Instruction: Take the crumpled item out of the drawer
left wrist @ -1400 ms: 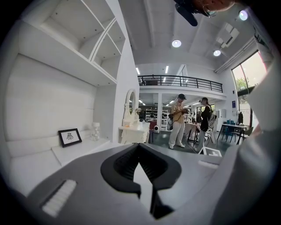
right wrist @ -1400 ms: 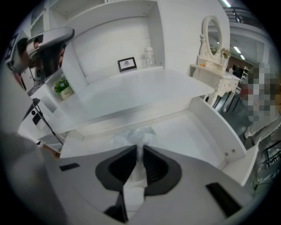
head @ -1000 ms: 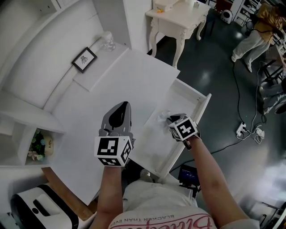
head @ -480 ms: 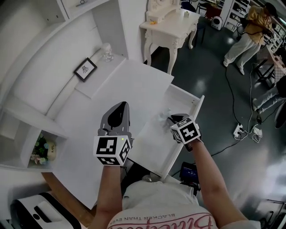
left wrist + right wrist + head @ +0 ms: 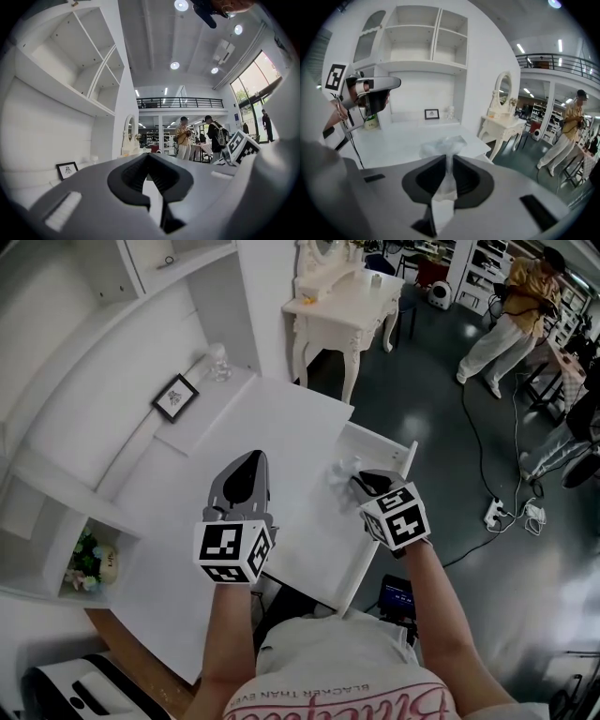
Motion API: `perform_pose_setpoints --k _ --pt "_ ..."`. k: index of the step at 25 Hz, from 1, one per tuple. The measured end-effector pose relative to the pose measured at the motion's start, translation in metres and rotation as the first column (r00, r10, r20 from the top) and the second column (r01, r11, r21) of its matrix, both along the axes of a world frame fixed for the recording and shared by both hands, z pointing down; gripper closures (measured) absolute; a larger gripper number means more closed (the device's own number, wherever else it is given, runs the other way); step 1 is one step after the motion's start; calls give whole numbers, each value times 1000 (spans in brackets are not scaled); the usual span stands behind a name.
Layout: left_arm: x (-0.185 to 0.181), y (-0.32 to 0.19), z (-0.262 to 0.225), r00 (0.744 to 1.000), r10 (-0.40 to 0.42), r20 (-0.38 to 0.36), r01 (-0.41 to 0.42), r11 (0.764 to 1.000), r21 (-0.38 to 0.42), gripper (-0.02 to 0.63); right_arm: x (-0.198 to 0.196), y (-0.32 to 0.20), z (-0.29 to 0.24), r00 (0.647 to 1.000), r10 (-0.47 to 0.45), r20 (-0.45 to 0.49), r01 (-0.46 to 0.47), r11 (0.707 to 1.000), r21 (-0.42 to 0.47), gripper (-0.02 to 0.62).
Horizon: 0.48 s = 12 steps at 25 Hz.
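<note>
The crumpled item [image 5: 344, 468] is a wad of thin, pale, see-through wrap. My right gripper [image 5: 361, 483] is shut on it and holds it above the open white drawer [image 5: 319, 540], near the drawer's far left side. In the right gripper view the wrap [image 5: 443, 146] bulges out past the pinching jaws of the right gripper [image 5: 449, 164]. My left gripper [image 5: 247, 468] hovers over the white desk top [image 5: 253, 423], left of the drawer. Its jaws are shut with nothing between them, as the left gripper view shows for the left gripper [image 5: 148, 157].
A framed picture [image 5: 175, 397] and a glass jar [image 5: 218, 362] stand at the desk's back ledge. A white dressing table [image 5: 342, 310] stands beyond the desk. A person [image 5: 506, 324] stands far right, with cables and a power strip [image 5: 497, 512] on the dark floor.
My right gripper has lifted slightly with the crumpled item, which now hangs higher over the drawer's far part. The left gripper has stayed where it was.
</note>
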<state>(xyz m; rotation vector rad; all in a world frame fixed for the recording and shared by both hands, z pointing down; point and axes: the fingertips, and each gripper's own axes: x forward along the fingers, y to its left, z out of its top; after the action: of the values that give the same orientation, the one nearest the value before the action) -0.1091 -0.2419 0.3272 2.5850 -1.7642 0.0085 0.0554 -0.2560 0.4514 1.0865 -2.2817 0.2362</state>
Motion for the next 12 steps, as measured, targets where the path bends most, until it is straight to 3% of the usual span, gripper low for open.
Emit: perform_pose_setpoints --k 12 --pt "6 0 -21 1000 19 -13 -18 999 49 600 8 5 -91 992 59 109 -83 968 235 540"
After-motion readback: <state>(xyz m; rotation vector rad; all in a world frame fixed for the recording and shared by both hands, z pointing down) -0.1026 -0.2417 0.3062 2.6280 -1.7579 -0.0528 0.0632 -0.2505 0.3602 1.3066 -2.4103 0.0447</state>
